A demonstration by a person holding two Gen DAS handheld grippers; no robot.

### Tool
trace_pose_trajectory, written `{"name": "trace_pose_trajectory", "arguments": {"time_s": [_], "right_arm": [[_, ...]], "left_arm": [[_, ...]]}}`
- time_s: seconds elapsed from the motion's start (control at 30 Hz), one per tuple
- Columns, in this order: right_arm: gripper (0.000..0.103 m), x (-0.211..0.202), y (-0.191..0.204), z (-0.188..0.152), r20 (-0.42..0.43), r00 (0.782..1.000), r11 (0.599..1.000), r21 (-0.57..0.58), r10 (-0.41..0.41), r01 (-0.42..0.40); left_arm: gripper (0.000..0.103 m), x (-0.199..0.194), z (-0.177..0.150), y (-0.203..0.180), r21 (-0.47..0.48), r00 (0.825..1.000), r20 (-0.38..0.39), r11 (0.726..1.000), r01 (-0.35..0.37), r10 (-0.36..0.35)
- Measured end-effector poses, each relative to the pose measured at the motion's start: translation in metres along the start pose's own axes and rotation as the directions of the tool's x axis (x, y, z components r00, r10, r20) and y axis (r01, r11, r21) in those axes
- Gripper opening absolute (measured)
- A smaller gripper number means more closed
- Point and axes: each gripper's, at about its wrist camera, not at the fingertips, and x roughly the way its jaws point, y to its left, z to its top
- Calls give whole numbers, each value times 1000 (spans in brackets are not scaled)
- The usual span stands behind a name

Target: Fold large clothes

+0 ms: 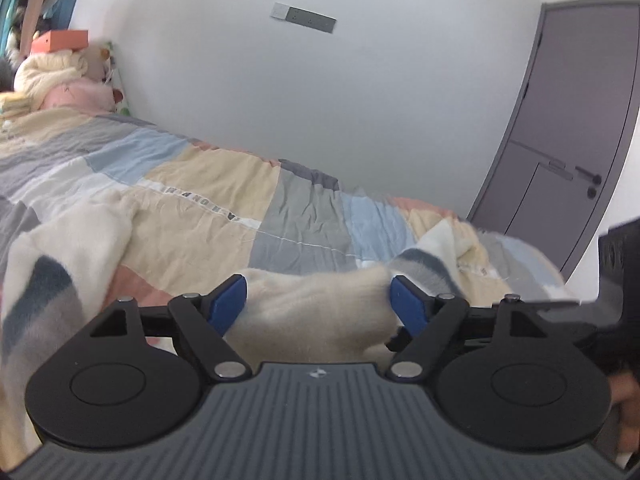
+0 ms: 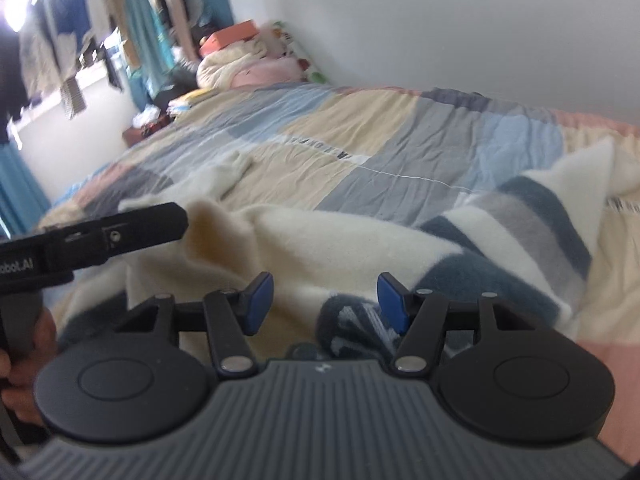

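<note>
A fluffy cream sweater with dark blue and grey stripes [image 2: 460, 240] lies rumpled on the bed. In the left wrist view, my left gripper [image 1: 318, 300] has its blue pads wide apart with a cream fold of the sweater [image 1: 316, 312] lying between them. A striped sleeve [image 1: 36, 300] hangs at the left. In the right wrist view, my right gripper [image 2: 326, 300] is open just above the sweater, with a dark blue knit edge [image 2: 352, 328] under its right pad. The left gripper's body [image 2: 100, 236] shows at the left of that view.
The bed carries a patchwork quilt [image 1: 224, 216] in cream, grey, blue and pink. Pillows, plush toys and an orange box [image 1: 60, 64] are piled at its head. A white wall runs along the far side, with a grey door [image 1: 560, 140] at the right. Hanging clothes [image 2: 80, 40] fill the window side.
</note>
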Motion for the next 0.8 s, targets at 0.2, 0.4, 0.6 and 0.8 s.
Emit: {"name": "trace_pose_trajectory", "arguments": {"time_s": [0.2,0.4,0.6,0.8], "right_arm": [[60,32,-9,-7,-74,997,998,-59,-6,1],[28,44,7,-19,-122,992,985,-172,-28,6],[14,19,19,-15,-61,996,981,-184,-68,56],[13,-39,12,-14,79,982,980,-91,-171,178]], "left_arm": [[82,27,-6,29,-54,997,-63,997,-56,52],[51,25,-14,47,-92,990,-91,989,-117,109],[29,-14,-15,46,-90,992,-44,988,-124,120],[28,-73,-18,36,-151,997,15,986,-71,74]]}}
